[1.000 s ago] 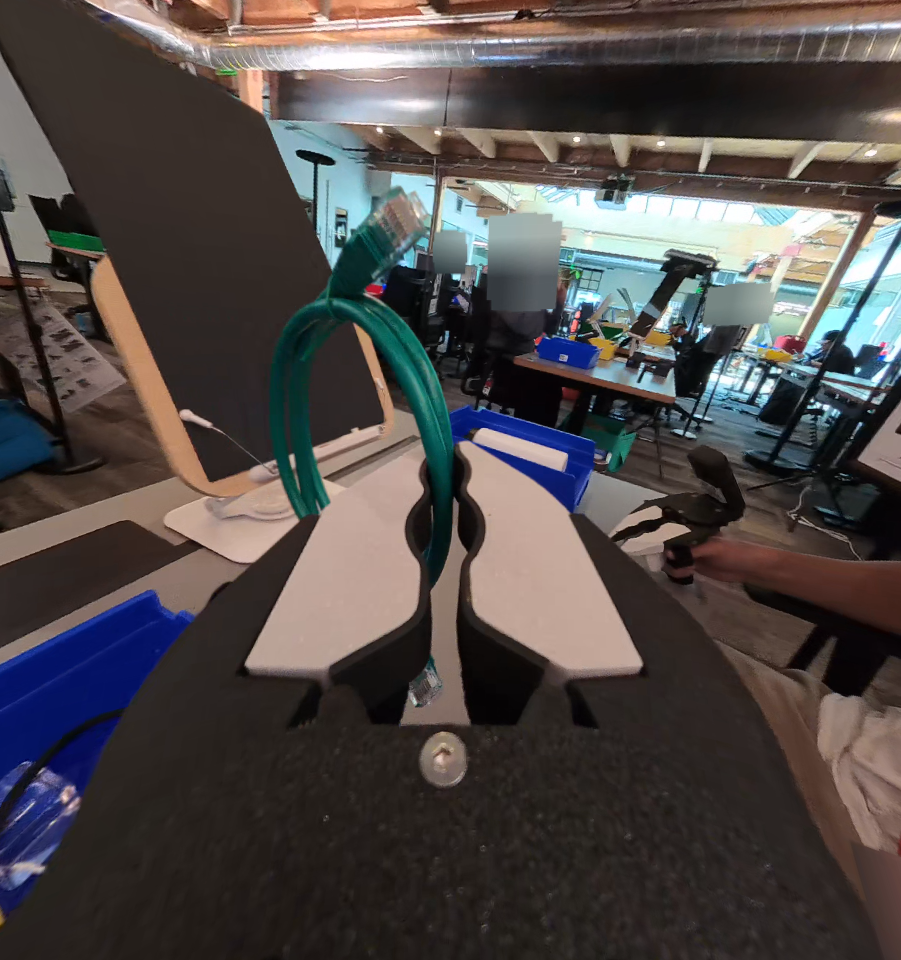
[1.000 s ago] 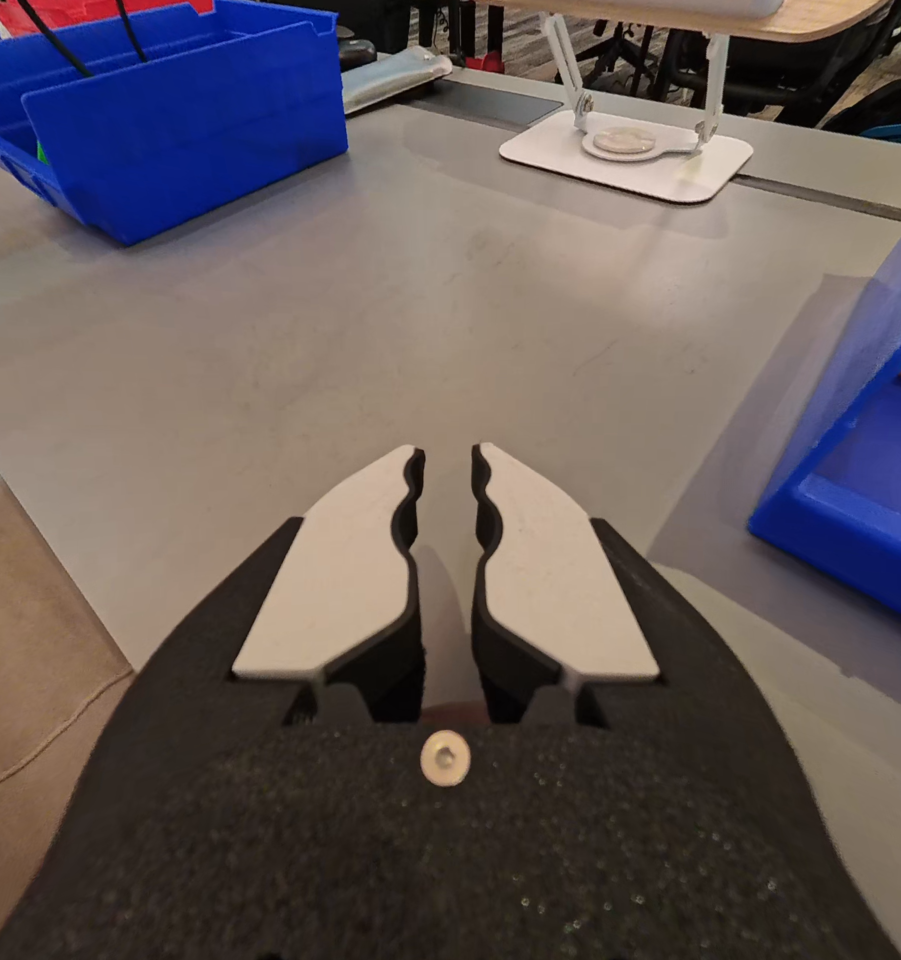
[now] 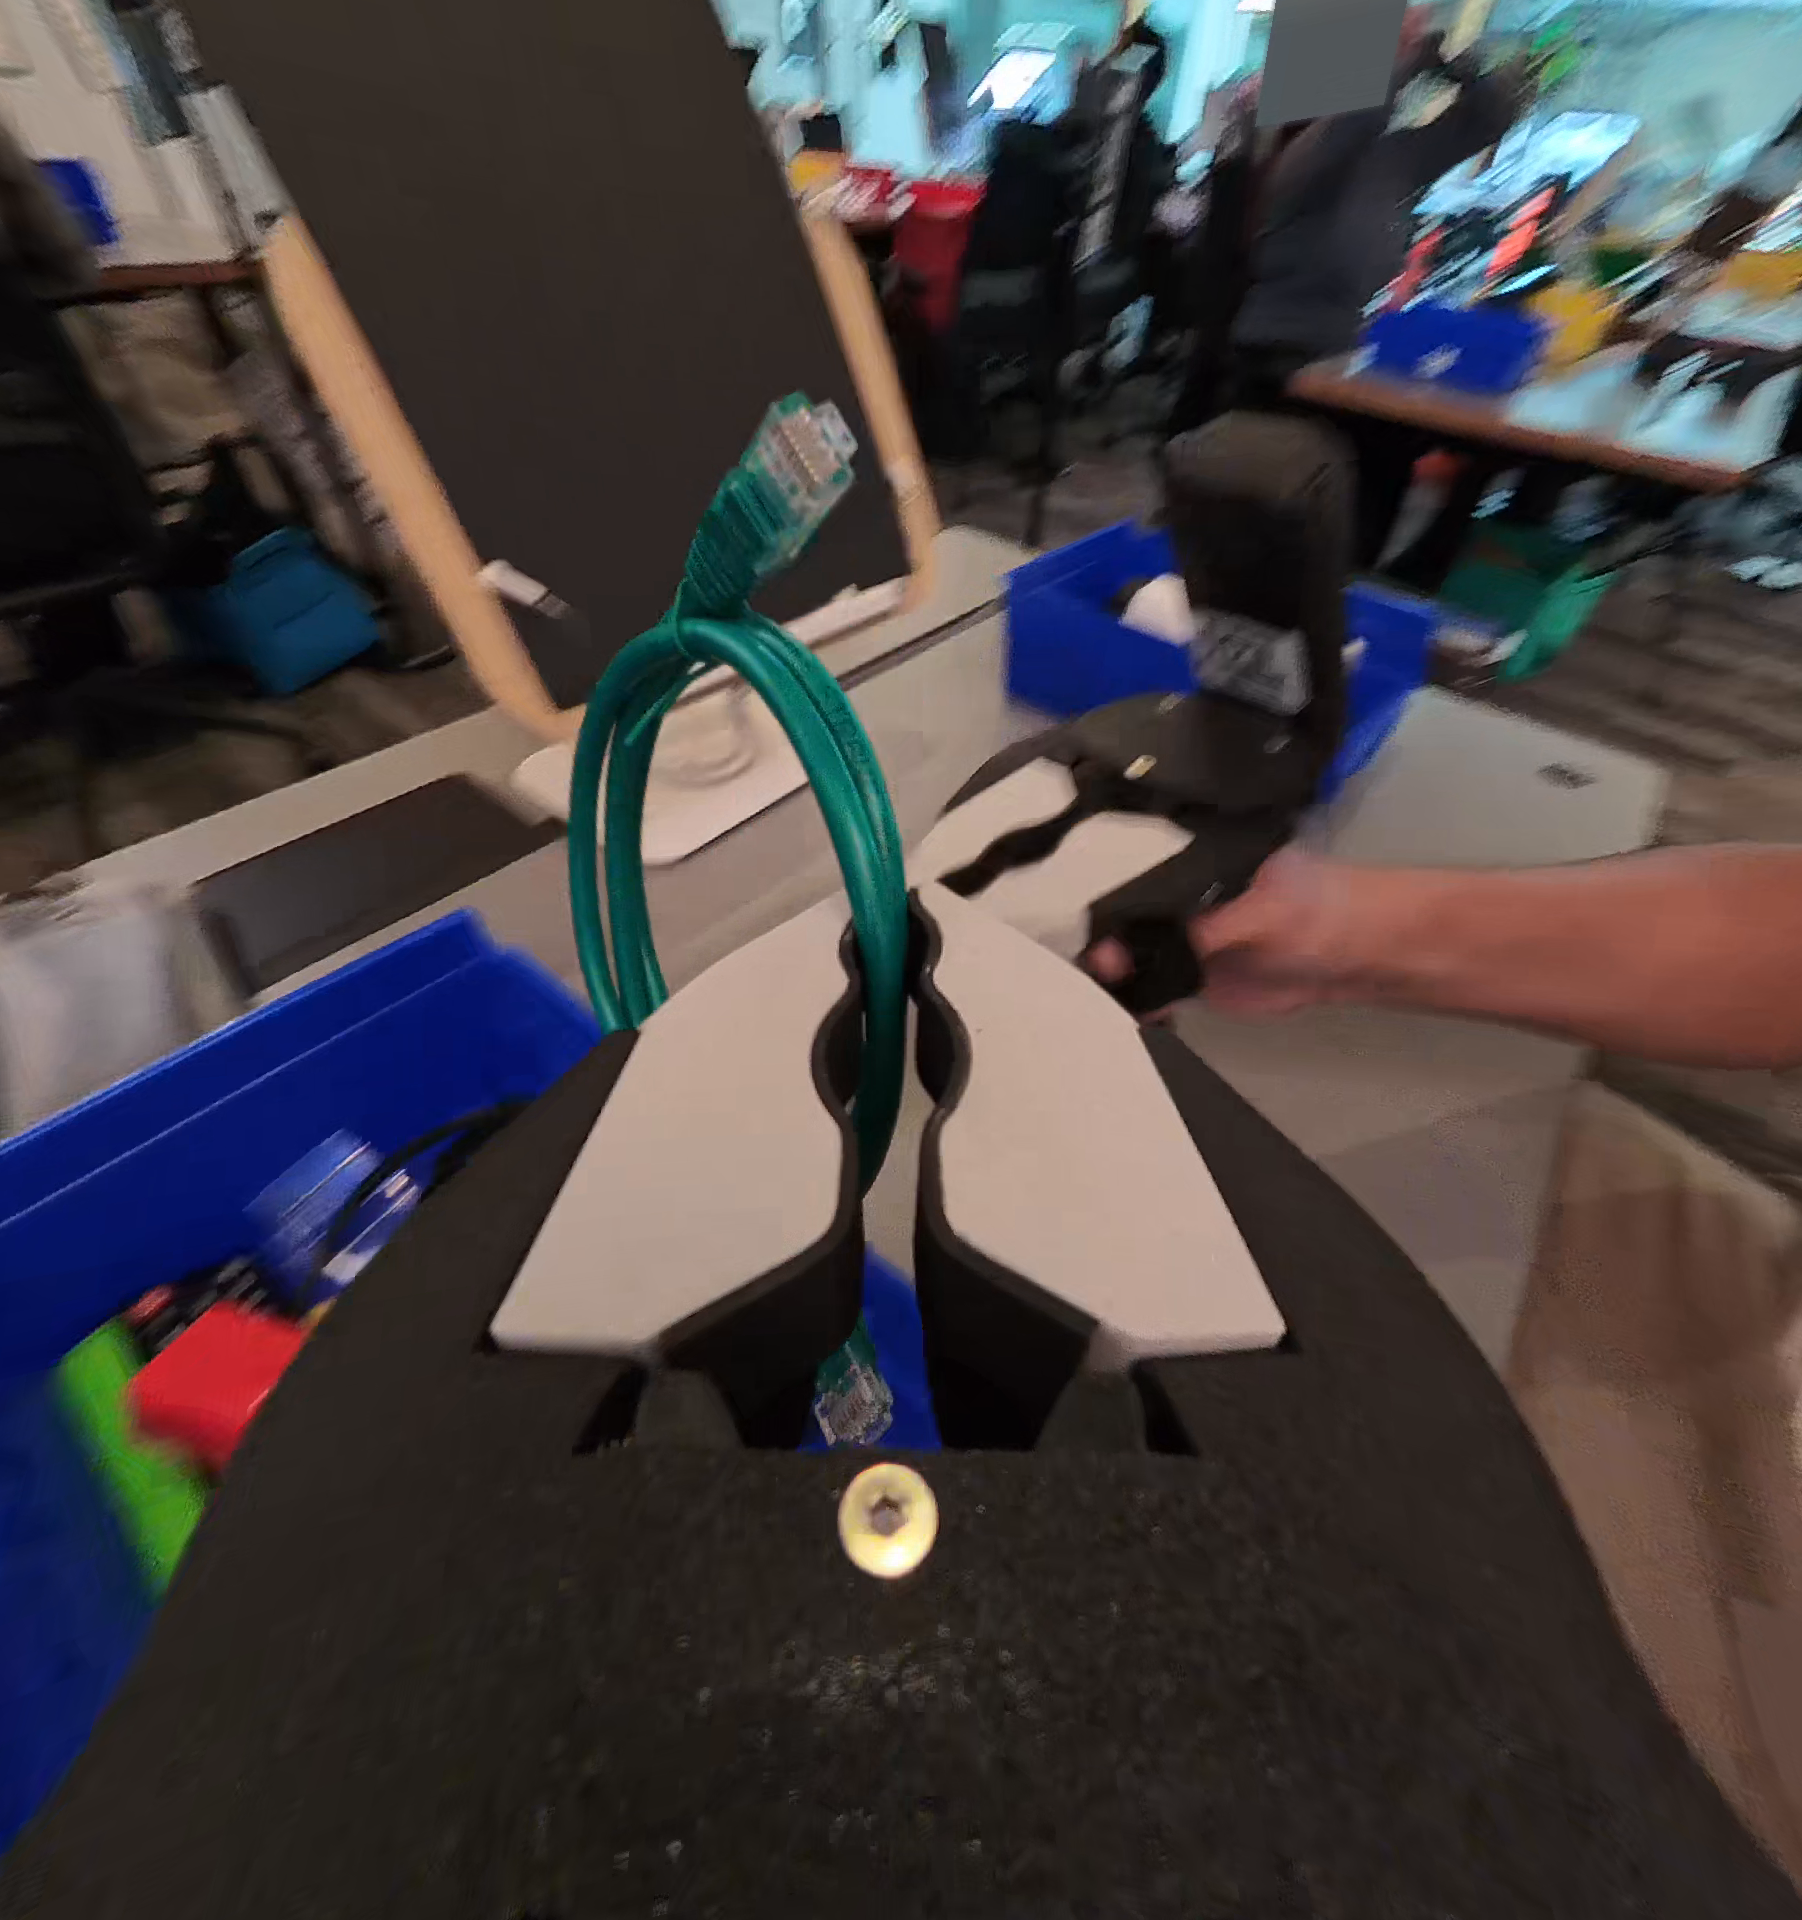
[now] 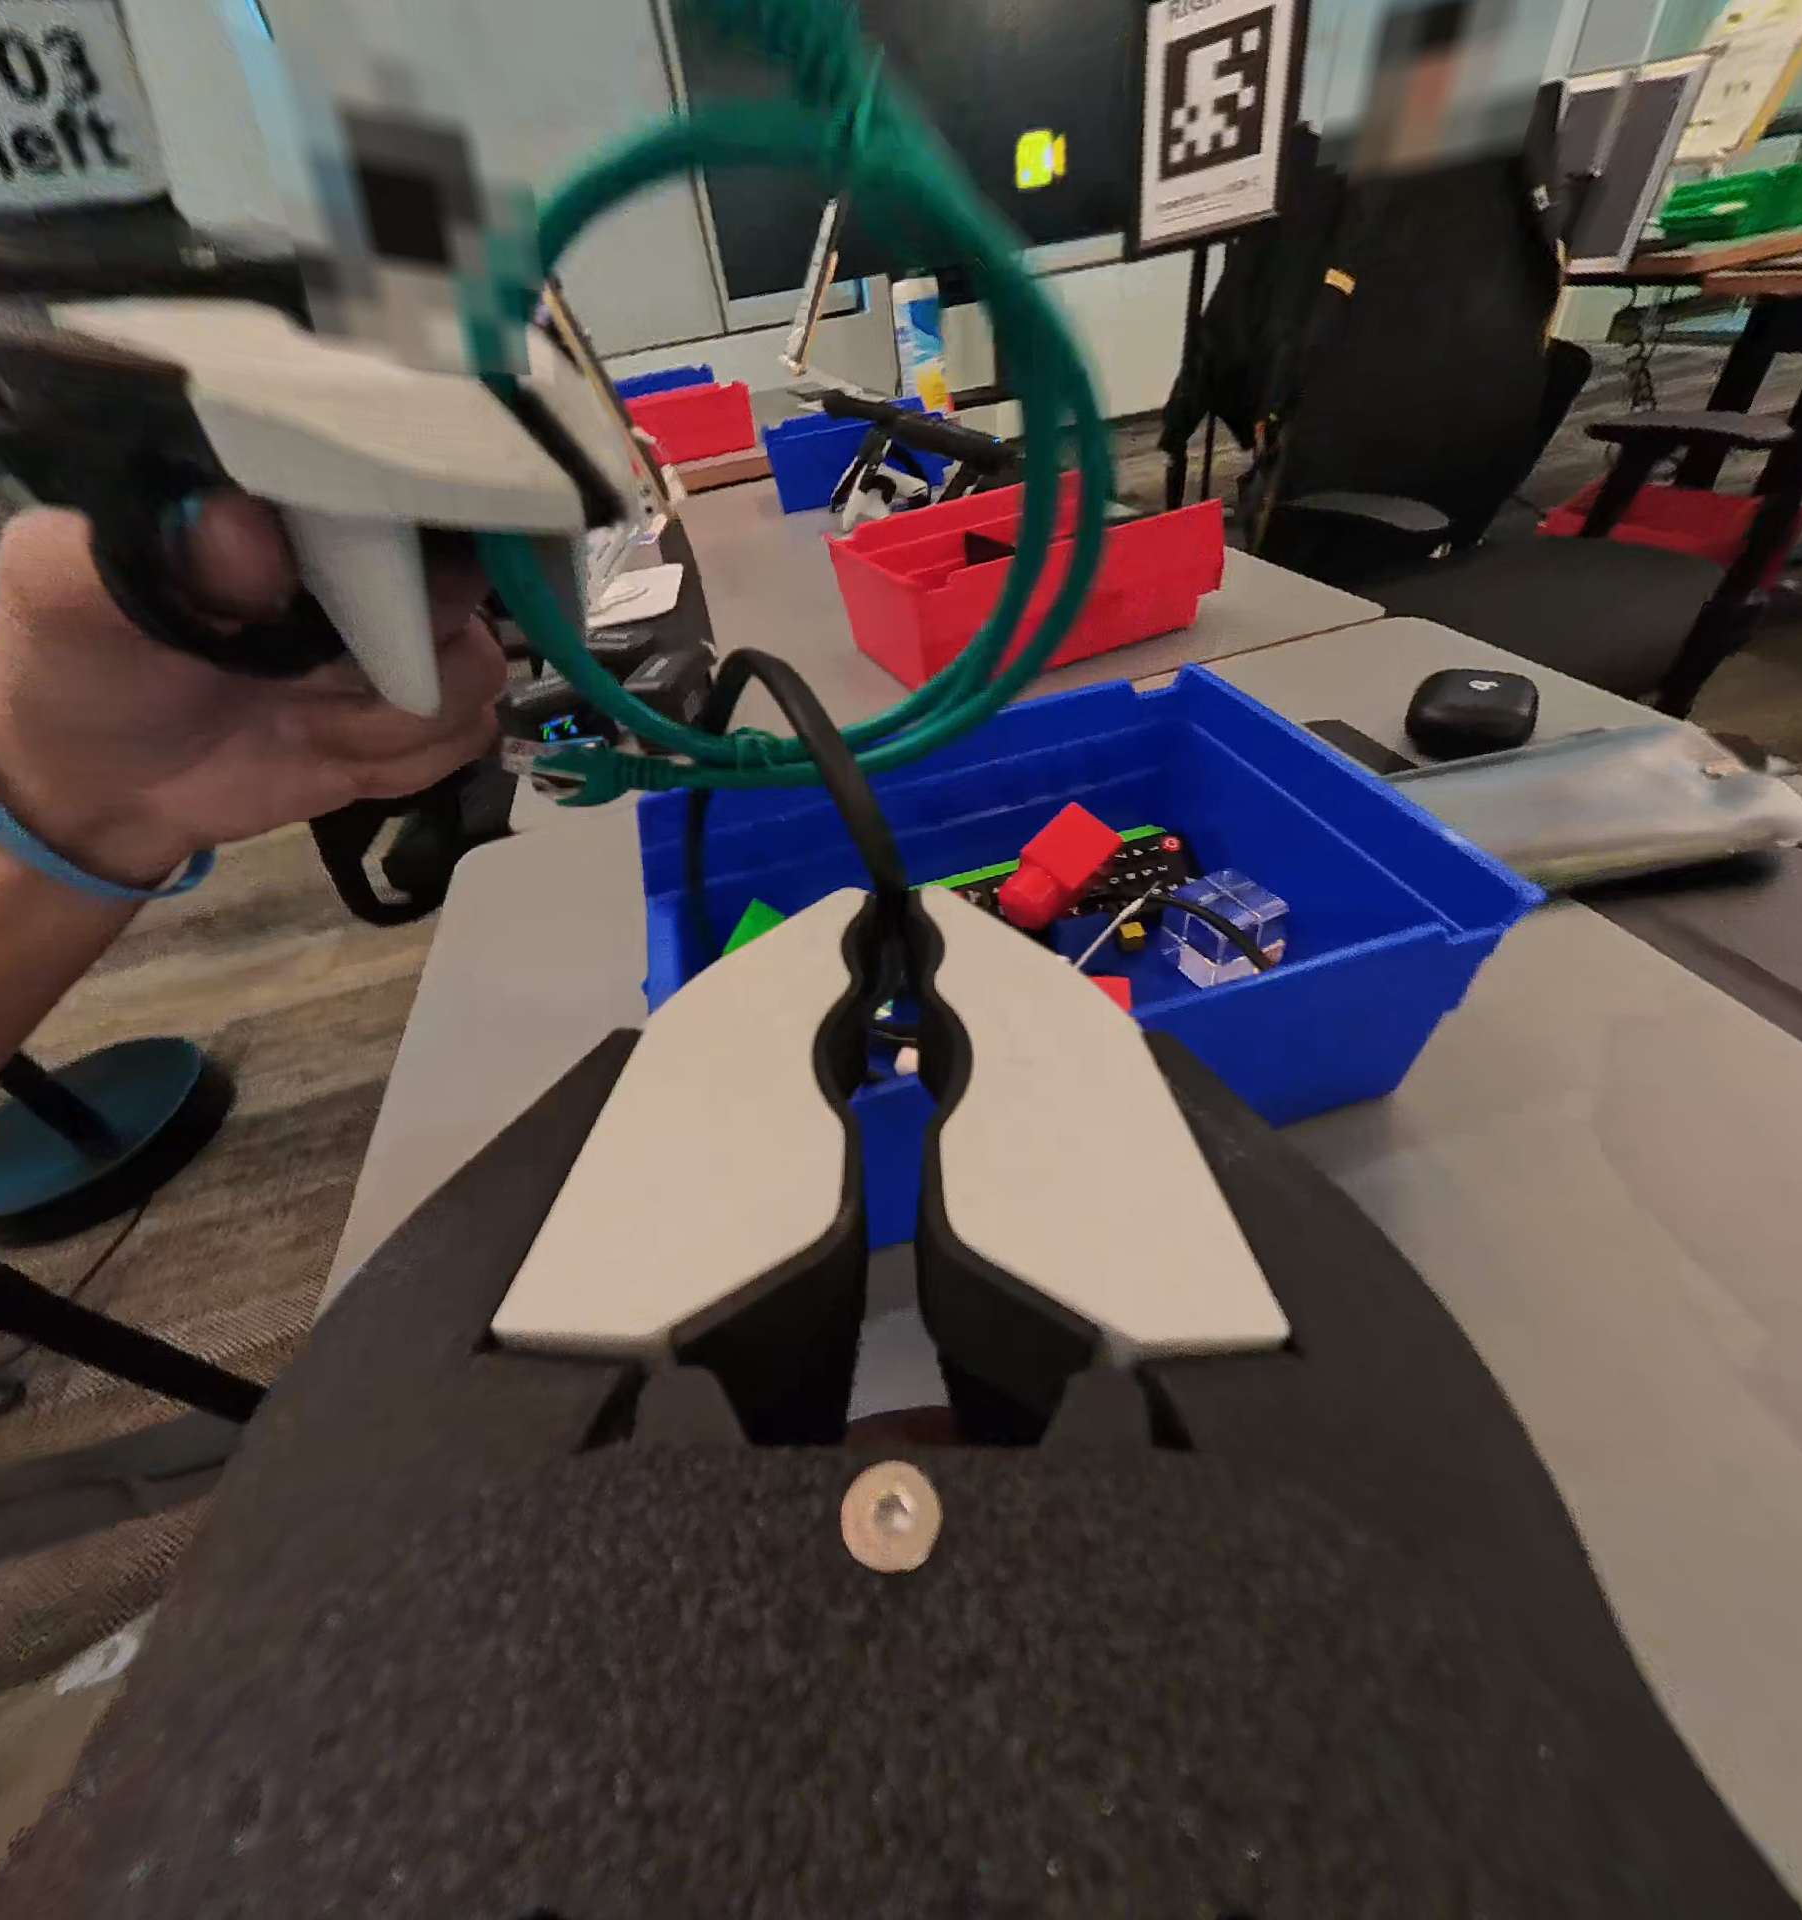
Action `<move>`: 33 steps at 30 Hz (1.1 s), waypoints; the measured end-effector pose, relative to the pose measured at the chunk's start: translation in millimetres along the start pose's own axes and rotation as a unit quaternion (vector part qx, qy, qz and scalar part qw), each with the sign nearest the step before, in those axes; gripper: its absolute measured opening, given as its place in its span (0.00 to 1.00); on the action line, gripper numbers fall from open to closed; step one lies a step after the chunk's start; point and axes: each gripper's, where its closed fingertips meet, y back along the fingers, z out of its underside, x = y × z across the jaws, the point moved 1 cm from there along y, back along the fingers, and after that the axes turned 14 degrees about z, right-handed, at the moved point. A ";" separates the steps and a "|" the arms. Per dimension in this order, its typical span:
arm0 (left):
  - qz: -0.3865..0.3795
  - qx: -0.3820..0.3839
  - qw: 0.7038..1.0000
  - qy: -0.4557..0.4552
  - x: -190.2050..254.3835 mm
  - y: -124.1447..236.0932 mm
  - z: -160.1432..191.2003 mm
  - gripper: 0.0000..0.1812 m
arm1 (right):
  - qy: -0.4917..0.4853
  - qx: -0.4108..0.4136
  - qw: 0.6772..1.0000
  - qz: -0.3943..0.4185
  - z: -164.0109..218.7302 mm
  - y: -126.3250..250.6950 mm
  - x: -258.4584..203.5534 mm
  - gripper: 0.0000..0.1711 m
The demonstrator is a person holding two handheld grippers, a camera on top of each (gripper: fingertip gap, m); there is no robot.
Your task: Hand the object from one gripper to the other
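Swung up off the grey surface [image 4: 1603, 1195] within the last second, and now aimed over the blue bin [image 4: 1344, 1039], which sits just beyond the jaws of the right gripper [image 4: 892, 914]. Drawn in close as well: seen from the left wrist view, just right of and beyond the tips of the left gripper [image 3: 881, 935], where before it hung well off. Left jaws clenched on the green cable [image 3: 855, 748], one strand pinched between the tips, the coil standing above them and a clear plug [image 3: 798, 457] topmost. From the right wrist view, the same coil up and left of the right jaws, apart from them. Right jaws drawn nearly together; a black cable [image 4: 803, 707] from the bin crosses right at their tips, and cannot tell whether pinched there or merely behind. Likely the approach stage of the handover: transfer not yet made, and the right jaws would need to part before closing on the coil.
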 end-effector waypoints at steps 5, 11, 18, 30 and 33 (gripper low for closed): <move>-0.139 -0.104 0.985 -0.003 -47.8 38.0 36.2 0.02 | -0.056 -0.002 0.998 0.041 -9.8 -9.3 33.9 0.02; -0.195 -0.107 0.974 0.044 -72.9 85.7 62.6 0.02 | -0.079 -0.025 0.994 0.077 -22.0 -36.0 54.0 0.02; -0.188 -0.062 0.979 0.052 -77.0 98.2 57.7 0.02 | -0.026 -0.115 0.992 0.042 27.4 -35.0 36.6 0.19; -0.127 -0.026 0.991 -0.019 -51.5 70.9 1.2 0.02 | -0.032 -0.154 0.987 0.041 111.3 133.9 53.5 0.21; 0.034 0.048 0.998 0.021 -0.5 22.4 -16.7 0.02 | -0.064 -0.128 0.987 0.068 133.4 185.4 56.5 0.21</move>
